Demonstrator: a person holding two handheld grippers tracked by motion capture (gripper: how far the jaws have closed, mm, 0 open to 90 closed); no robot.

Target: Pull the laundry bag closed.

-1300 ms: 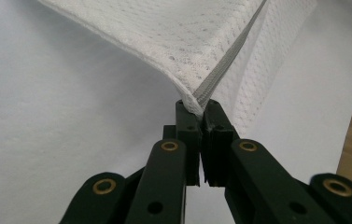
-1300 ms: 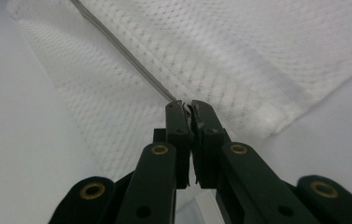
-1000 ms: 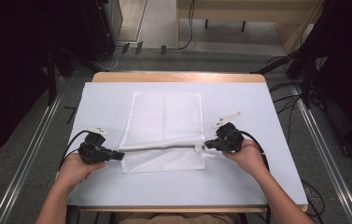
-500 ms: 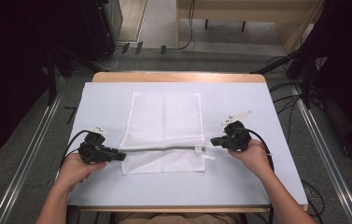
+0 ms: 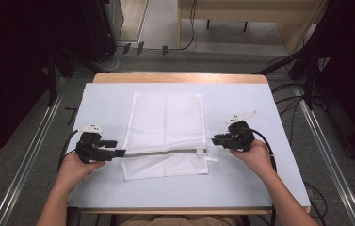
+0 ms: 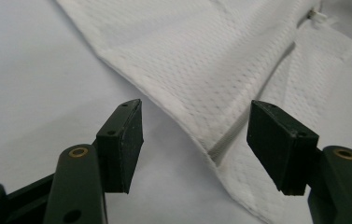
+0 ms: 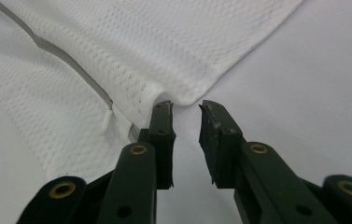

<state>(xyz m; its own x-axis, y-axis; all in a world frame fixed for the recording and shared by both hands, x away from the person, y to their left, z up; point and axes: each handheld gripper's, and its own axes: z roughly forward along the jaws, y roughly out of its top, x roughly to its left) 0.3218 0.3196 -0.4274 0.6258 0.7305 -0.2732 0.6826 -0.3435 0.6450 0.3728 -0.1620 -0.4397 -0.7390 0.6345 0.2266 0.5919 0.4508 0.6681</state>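
A white mesh bag [image 5: 165, 122] lies flat on the white-covered table [image 5: 260, 183], its grey zipper [image 5: 165, 153] running across near the front. My left gripper [image 5: 118, 153] sits at the zipper's left end. Its jaws have just been opening and stand wide [image 6: 197, 114], with the bag's zipper edge [image 6: 215, 151] lying loose between them, untouched. My right gripper [image 5: 216, 140] is just off the bag's right edge. Its jaws [image 7: 186, 106] have just been opening to a narrow gap with nothing in it. The bag's corner [image 7: 187, 88] lies right before the tips and the zipper pull [image 7: 107, 119] to their left.
The wooden table edge [image 5: 180, 77] shows at the back. Metal floor rails [image 5: 29, 155] run along both sides, with cables [image 5: 307, 113] at the right and dark equipment at the back left. Bare white cover lies around the bag.
Both grippers have let go of the bag's zipper edge. The left jaws spread wide in place; the right gripper drew a little to the right, off the bag, and its jaws parted.
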